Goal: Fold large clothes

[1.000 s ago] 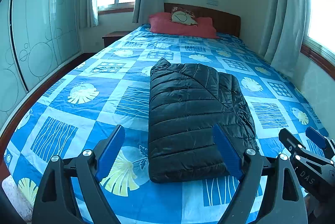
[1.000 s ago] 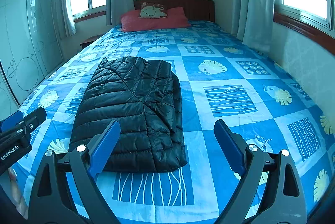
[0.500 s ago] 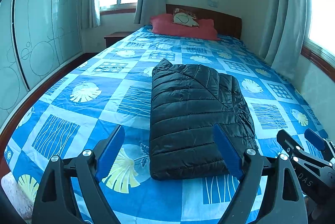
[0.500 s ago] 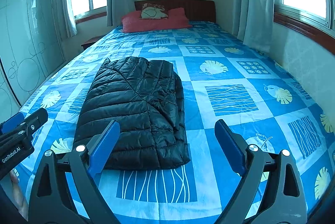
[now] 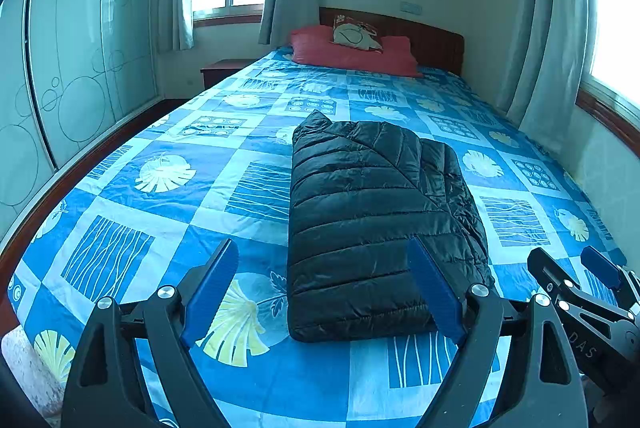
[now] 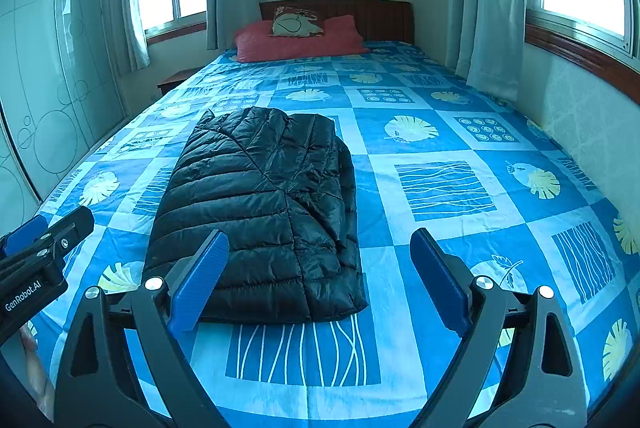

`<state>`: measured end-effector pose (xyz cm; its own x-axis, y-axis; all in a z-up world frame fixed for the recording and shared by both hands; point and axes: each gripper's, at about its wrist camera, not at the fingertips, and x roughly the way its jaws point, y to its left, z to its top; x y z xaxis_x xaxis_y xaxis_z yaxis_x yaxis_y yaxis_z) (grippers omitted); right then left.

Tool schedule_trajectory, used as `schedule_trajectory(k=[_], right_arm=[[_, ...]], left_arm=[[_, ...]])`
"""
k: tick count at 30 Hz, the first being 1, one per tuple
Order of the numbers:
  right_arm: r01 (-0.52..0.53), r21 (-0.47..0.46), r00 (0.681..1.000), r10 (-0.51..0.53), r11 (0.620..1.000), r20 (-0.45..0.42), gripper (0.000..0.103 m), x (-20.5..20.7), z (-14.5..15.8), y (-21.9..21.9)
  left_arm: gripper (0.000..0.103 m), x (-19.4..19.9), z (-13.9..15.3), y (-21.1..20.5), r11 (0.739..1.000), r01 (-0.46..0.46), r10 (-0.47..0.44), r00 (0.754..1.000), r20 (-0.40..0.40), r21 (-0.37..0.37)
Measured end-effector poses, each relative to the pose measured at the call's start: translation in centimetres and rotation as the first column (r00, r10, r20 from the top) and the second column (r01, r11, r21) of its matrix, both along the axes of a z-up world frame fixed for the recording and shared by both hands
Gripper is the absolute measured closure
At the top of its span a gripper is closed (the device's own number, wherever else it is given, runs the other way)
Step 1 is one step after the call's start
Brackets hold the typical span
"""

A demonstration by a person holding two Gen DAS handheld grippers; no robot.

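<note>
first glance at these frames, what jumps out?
A black puffer jacket, folded into a narrow stack, lies near the foot of the blue patterned bedspread. Both the left hand-held gripper and right hand-held gripper hover open before it, holding nothing. Red pillows sit at the headboard.

Glossy quilted black jacket (image 5: 376, 224) on matt printed cotton bedspread (image 5: 168, 188); polished wooden headboard (image 6: 384, 20).

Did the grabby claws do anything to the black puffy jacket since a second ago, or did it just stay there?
Almost nothing changed. Both cameras tipped up and eased back a little, so the left gripper and right gripper only drifted. Neither took hold of anything. Both stayed open and empty, and the black jacket stayed folded in the same spot on the blue bedspread, with the red pillows at the headboard.
</note>
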<state>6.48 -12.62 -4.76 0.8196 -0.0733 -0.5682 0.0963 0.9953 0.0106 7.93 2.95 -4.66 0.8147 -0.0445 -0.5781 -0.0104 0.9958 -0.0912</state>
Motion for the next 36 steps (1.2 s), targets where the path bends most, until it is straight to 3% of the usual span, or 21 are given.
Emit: schedule_trajectory(k=[36], right_arm=[[-0.001, -0.002, 1.0, 0.001, 1.0, -0.007, 0.011, 0.03, -0.65, 0.41]], left_arm=[[0.018, 0.06, -0.59, -0.69, 1.0, -0.005, 0.005, 1.0, -0.006, 0.014]])
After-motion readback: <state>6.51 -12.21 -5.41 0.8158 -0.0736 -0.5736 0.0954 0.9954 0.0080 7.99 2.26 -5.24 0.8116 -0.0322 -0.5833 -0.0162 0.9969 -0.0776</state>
